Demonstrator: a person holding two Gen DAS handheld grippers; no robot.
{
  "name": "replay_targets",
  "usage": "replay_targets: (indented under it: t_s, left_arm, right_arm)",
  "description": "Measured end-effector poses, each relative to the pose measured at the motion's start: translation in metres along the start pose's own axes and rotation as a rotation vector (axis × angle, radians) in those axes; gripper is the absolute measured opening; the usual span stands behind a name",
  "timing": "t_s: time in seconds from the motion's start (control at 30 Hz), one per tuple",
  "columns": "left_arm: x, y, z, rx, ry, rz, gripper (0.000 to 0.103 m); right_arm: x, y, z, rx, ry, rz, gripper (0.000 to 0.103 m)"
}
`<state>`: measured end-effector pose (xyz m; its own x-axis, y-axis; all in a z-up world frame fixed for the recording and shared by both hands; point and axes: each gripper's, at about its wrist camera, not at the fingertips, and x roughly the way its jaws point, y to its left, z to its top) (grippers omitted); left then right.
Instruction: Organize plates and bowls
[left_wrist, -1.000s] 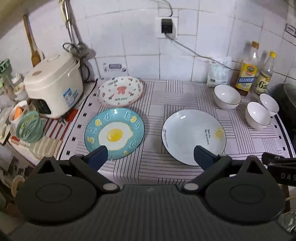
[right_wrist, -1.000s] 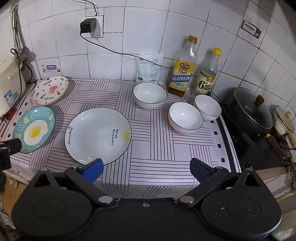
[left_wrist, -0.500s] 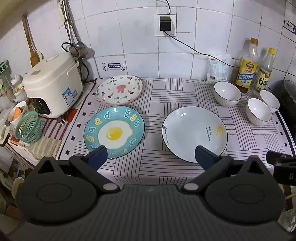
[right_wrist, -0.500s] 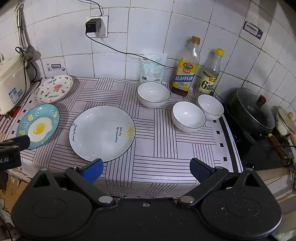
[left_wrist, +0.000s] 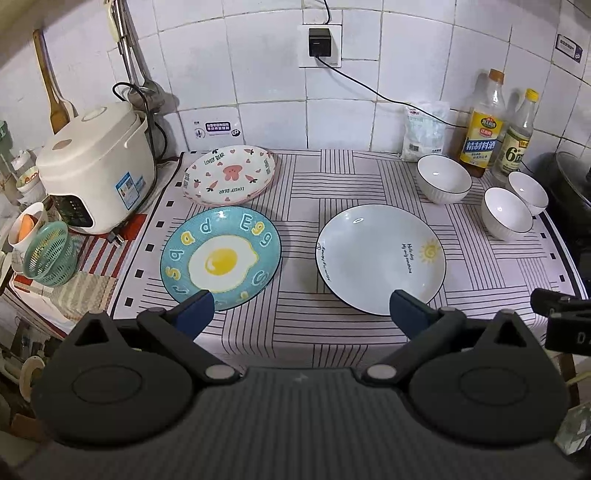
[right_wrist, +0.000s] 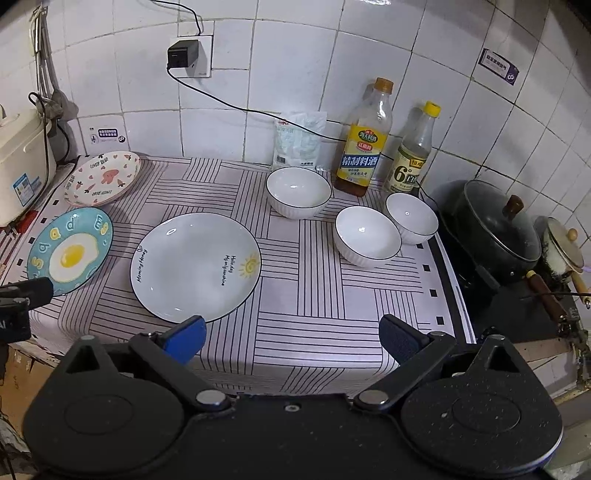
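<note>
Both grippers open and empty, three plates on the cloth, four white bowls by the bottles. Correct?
Nearly. There are three bowls, not four: one near the bottles, two beside the pot, clearest in the right wrist view. The rest stands: left gripper and right gripper open and empty, three plates.

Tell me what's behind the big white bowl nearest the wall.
Behind the big white bowl a white packet leans against the tiled wall, with a yellow-labelled bottle beside it. The packet's bottom edge is hidden by the bowl.

A rice cooker (left_wrist: 94, 166) sits opposite two bottles (right_wrist: 364, 147).
</note>
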<state>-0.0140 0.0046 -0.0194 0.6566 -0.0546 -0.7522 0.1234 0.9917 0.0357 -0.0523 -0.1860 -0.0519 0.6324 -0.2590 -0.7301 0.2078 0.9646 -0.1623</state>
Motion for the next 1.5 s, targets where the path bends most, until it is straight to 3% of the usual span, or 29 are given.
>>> replay_targets:
  t_s: [1.5]
  left_arm:
    - [-0.0018,0.009,0.0063,0.029,0.027,0.009,0.103]
  right_arm:
    - [-0.0055,0.006,-0.0065,-0.036,-0.026,-0.003,0.101]
